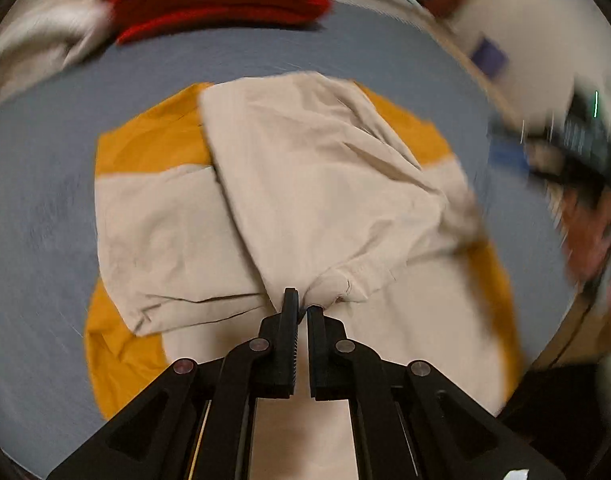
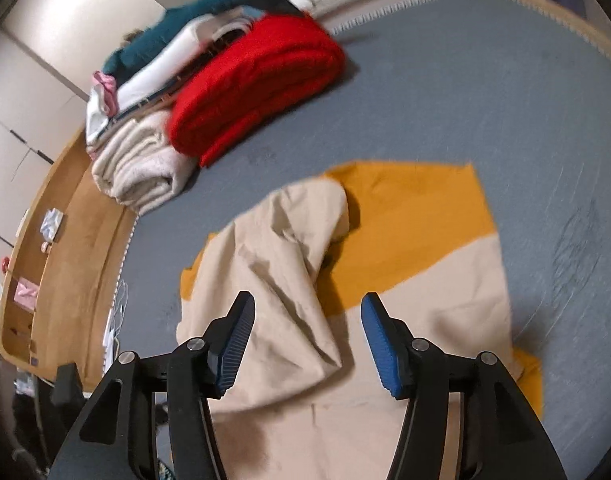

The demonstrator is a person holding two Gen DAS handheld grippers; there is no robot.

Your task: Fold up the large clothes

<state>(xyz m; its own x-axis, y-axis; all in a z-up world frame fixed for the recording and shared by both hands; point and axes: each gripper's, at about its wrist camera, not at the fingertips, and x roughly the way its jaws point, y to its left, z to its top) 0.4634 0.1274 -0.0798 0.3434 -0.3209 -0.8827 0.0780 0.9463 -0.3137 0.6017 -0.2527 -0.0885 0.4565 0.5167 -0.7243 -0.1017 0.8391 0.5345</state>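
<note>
Left gripper pinching a sleeve cuff; right gripper standing apart above the folded-in sleeve.

The left gripper (image 1: 301, 312) is clamped on the hemmed cuff of the beige and mustard-yellow cotton garment (image 1: 305, 184), which lies spread on the grey-blue bed cover (image 1: 37, 184) directly ahead of and below both tools. The gathered beige sleeve (image 1: 325, 200) runs lengthwise away from the left fingertips, straight ahead along the garment's middle. The right gripper (image 2: 307, 340) has its blue-padded jaws parted, nothing pinched; the other beige sleeve fold (image 2: 281, 280) lies beneath the gap, running forward and slightly left. Judgement: the left hand governs the next fold; the right is free to smooth or re-grasp.
</note>
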